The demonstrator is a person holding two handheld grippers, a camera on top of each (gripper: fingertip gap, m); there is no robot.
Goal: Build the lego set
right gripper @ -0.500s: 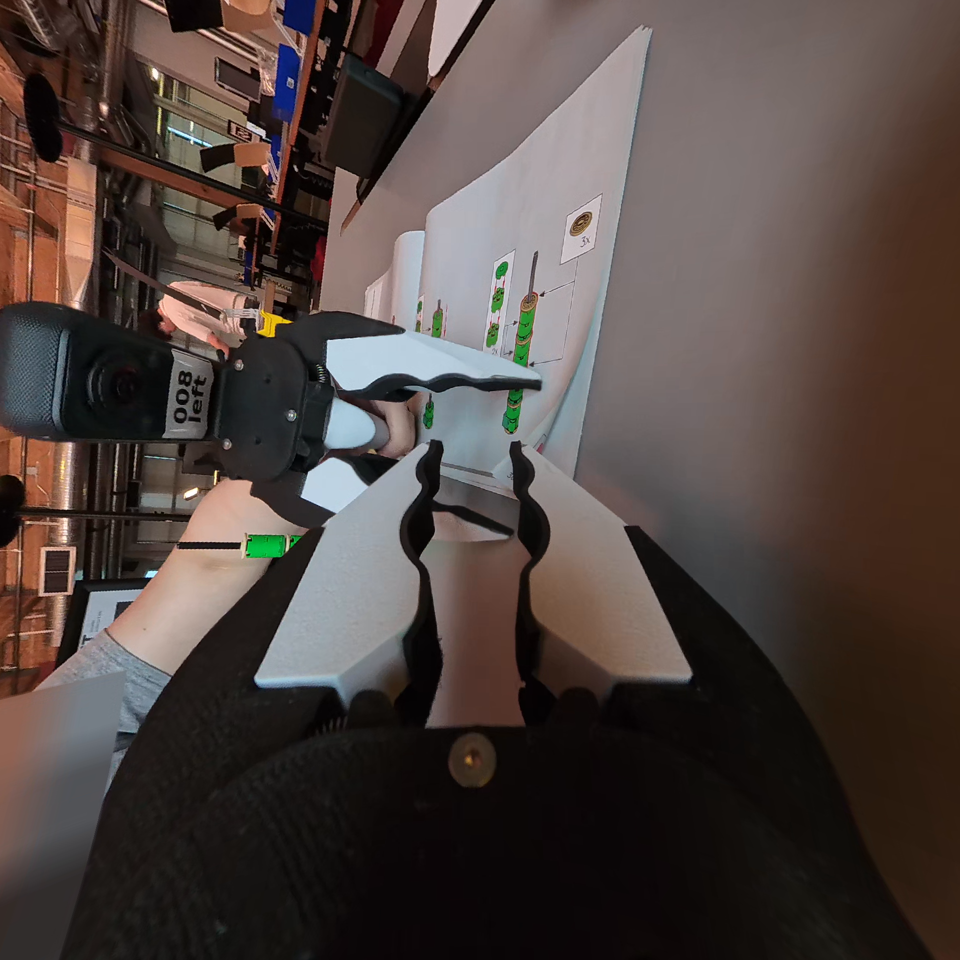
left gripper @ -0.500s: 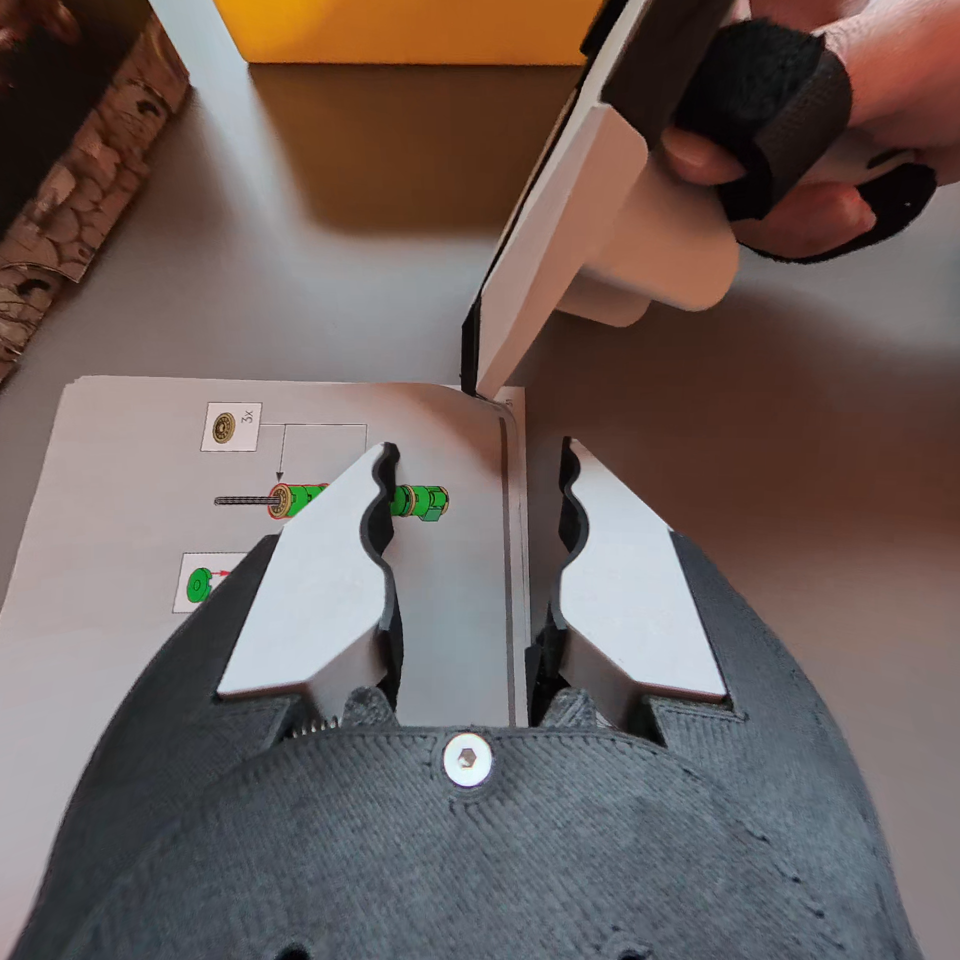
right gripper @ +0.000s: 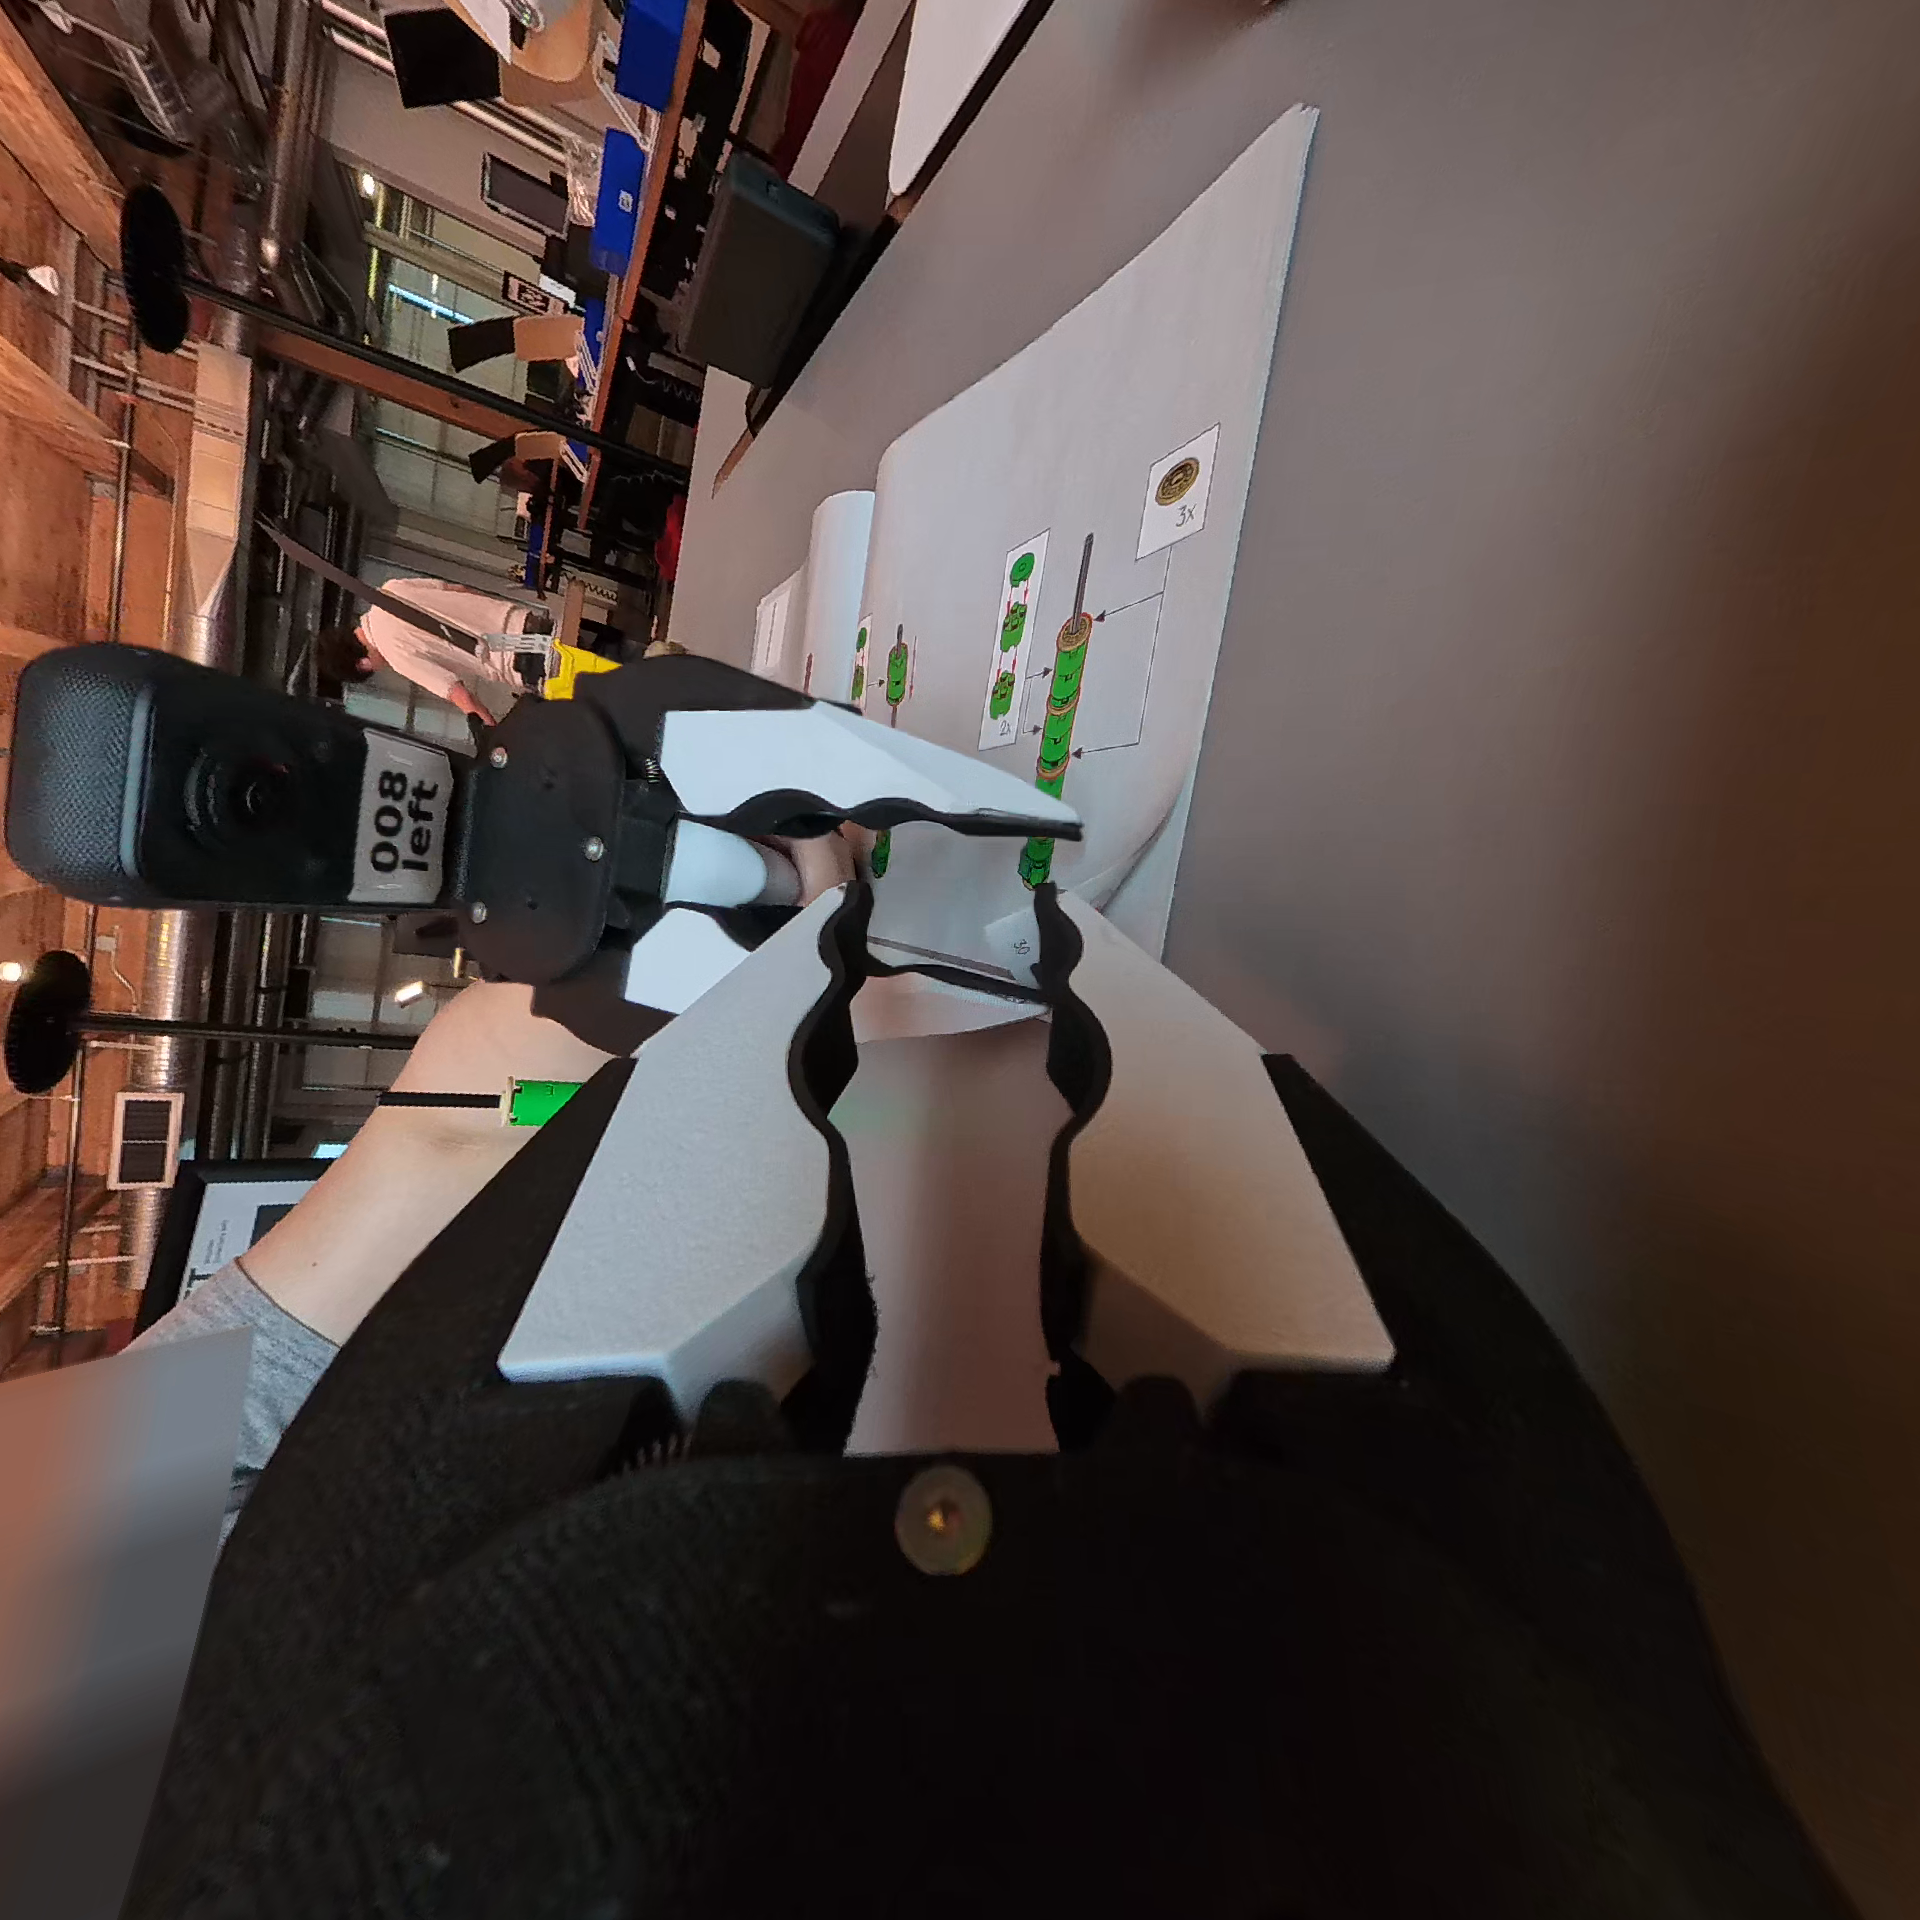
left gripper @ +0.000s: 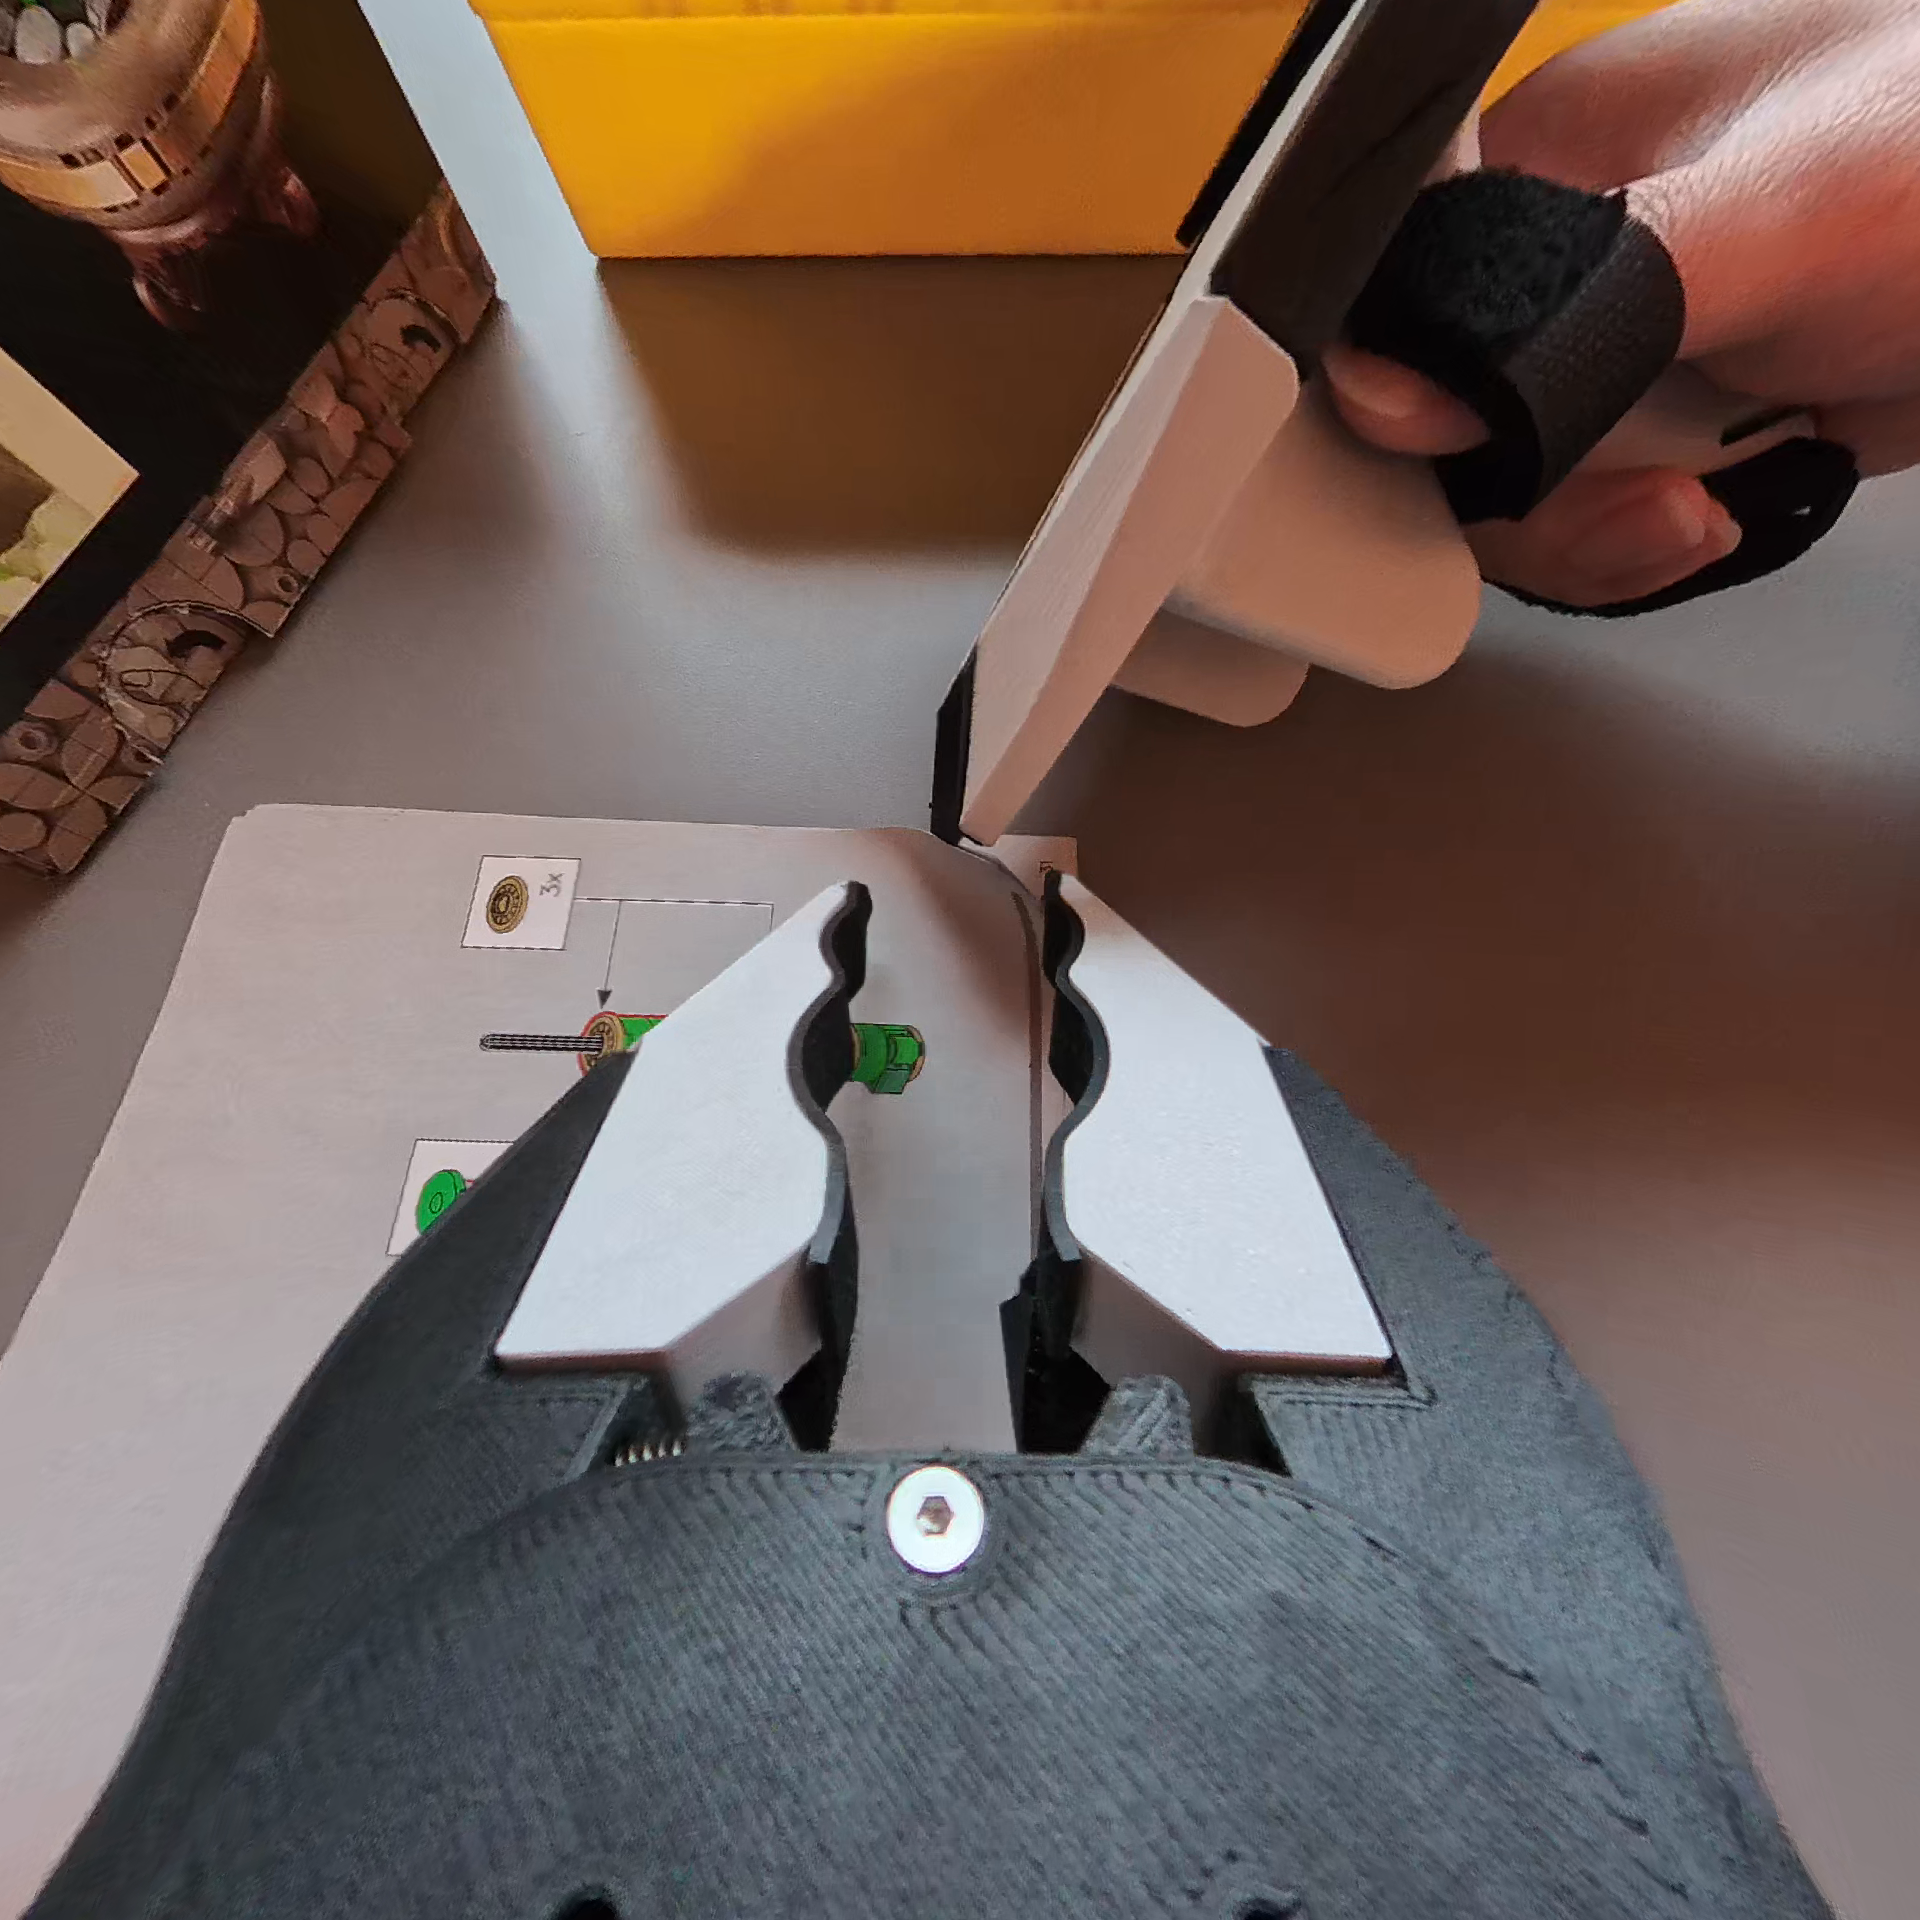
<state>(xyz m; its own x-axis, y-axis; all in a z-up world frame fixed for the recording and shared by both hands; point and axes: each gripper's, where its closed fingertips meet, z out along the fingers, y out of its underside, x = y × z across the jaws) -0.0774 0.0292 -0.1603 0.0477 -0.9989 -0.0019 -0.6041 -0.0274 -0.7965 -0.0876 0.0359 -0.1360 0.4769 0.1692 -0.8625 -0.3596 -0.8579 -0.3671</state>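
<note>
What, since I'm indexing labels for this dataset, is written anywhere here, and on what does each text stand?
I do not copy out writing; these things bear it.
Instruction booklet: a quantity mark in the white box with a gold part.
Booklet corner: a small page mark.
Grey label beside the black camera: dark characters, legible.
Screen, lower left: too blurred.
Hanging sign, far off: too small.
</note>
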